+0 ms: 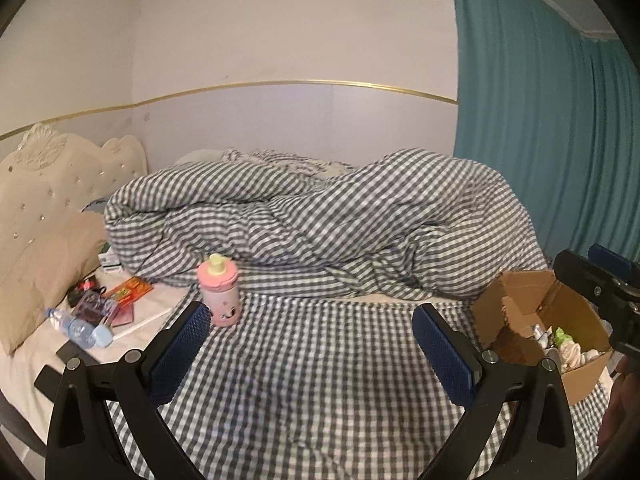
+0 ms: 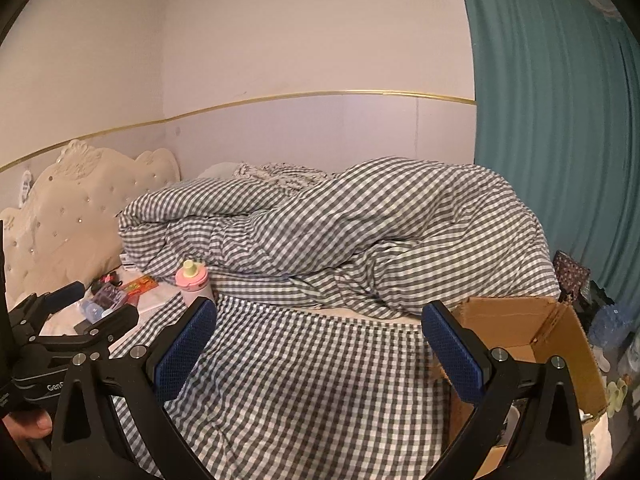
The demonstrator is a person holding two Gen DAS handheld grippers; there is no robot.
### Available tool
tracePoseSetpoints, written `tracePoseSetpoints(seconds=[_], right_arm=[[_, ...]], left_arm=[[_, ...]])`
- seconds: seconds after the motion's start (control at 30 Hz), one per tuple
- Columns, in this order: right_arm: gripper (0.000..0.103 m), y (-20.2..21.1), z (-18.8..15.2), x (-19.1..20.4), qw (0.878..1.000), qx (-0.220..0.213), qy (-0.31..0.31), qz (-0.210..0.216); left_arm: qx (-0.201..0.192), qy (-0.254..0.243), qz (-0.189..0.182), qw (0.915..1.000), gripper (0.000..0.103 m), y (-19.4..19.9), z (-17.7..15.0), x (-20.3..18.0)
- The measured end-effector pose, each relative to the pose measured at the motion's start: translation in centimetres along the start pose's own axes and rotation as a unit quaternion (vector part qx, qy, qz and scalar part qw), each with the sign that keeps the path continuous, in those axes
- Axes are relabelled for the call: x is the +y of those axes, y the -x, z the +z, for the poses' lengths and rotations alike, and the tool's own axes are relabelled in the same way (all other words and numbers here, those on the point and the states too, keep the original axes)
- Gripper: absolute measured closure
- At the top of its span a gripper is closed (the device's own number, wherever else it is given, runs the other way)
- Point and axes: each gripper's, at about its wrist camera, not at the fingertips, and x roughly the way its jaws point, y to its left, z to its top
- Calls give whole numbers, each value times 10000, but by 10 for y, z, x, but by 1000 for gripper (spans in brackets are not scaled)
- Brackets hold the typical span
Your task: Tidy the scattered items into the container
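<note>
Both grippers are up over the bed and both are empty: the left gripper (image 1: 312,344) has its blue-padded fingers spread wide above the grey-and-white gingham sheet (image 1: 320,380), nothing between them, and the right gripper (image 2: 320,344) is just as wide apart, hanging over the same checked cloth. Ahead and to the left of the left gripper stands the pink bottle (image 1: 219,292) with its pale yellow cap, upright on the sheet, just beside the tip of the left finger in that view; the right wrist view catches it too (image 2: 192,278), partly hidden behind that gripper's left finger. Further left, on the white stretch by the pillow (image 1: 44,276), lies a scatter: a clear plastic water bottle (image 1: 78,328) on its side, a red-and-orange snack packet (image 1: 130,290), and a small clear purple-tinted box (image 1: 94,304) between them. Over on the right, the open cardboard box (image 1: 532,316) sits on the bed with a few things already inside, too small to name. A rumpled gingham duvet (image 1: 320,220) is heaped behind everything.
</note>
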Motion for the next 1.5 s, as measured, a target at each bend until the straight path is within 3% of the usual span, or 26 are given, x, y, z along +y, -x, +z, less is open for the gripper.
tracePoseSetpoints(seconds=[0.37, 0.53, 1.5], right_arm=[[0, -6, -6, 14, 9999, 93, 36, 75], [0, -7, -6, 15, 9999, 97, 34, 82], [0, -4, -15, -7, 9998, 166, -107, 23]], left_arm=[[109, 243, 98, 9996, 0, 2, -5, 22], [50, 162, 231, 9996, 0, 5, -4, 20], [49, -47, 101, 9999, 0, 11, -1, -1]])
